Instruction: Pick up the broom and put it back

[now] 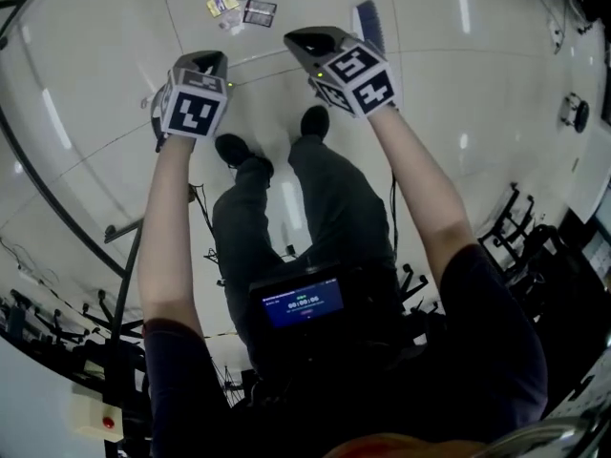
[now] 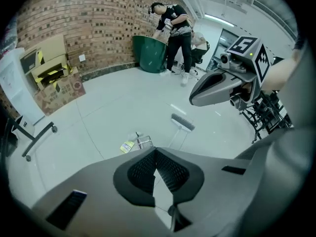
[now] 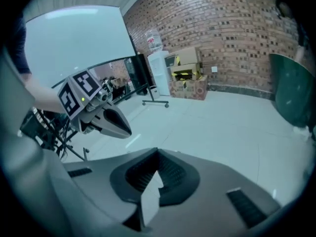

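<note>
The broom (image 1: 368,19) lies on the pale floor ahead of me, its brush head just beyond my right gripper (image 1: 304,41). In the left gripper view the brush head (image 2: 182,123) points away and the thin handle runs back towards me. Both grippers hang in the air above the floor, well short of the broom. My left gripper (image 2: 155,151) has its jaws shut with nothing in them. My right gripper (image 3: 158,152) is shut and empty too. The left gripper (image 1: 212,62) hangs beside the right one, above my feet.
Small litter (image 1: 240,8) lies on the floor left of the broom. A green bin (image 2: 148,53) stands by the brick wall with a person (image 2: 174,31) bent over it. Cardboard boxes (image 3: 190,78) and a water dispenser (image 3: 157,70) line the wall. Black stands (image 1: 520,222) crowd my right.
</note>
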{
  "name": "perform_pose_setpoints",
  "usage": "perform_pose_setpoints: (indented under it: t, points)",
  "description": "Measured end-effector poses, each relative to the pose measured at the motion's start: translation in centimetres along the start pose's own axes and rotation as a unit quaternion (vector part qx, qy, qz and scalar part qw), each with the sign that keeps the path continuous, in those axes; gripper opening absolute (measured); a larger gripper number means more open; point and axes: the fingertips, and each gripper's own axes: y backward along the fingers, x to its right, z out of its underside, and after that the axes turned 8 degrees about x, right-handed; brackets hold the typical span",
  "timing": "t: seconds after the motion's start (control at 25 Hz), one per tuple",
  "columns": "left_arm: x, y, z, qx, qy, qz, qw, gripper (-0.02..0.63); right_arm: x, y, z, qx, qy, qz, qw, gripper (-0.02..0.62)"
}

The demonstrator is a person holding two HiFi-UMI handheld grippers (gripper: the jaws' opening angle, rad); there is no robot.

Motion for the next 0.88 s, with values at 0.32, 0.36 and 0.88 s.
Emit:
perform_pose_setpoints:
  t: [0.32, 0.36, 0.88]
  points:
    - [-3.1, -9.3, 8.3, -0.041, -0.052, 0.018, 0.9976, 0.000, 2.9, -8.0, 8.3, -0.060, 0.130, -0.044, 0.989, 0.014]
    - [-3.0, -10.4, 9.0, -0.045, -0.070, 0.025, 0.9962, 0.000, 2.9, -8.5, 9.1, -0.067, 0.149, -0.056, 0.985, 0.014]
    - [-4.7, -20.1, 11.5, -0.071, -0.214, 0.064, 0.9722, 0.000, 7.1, -14.9, 13.9, -0.090, 0.277, -0.093, 0.952, 0.014]
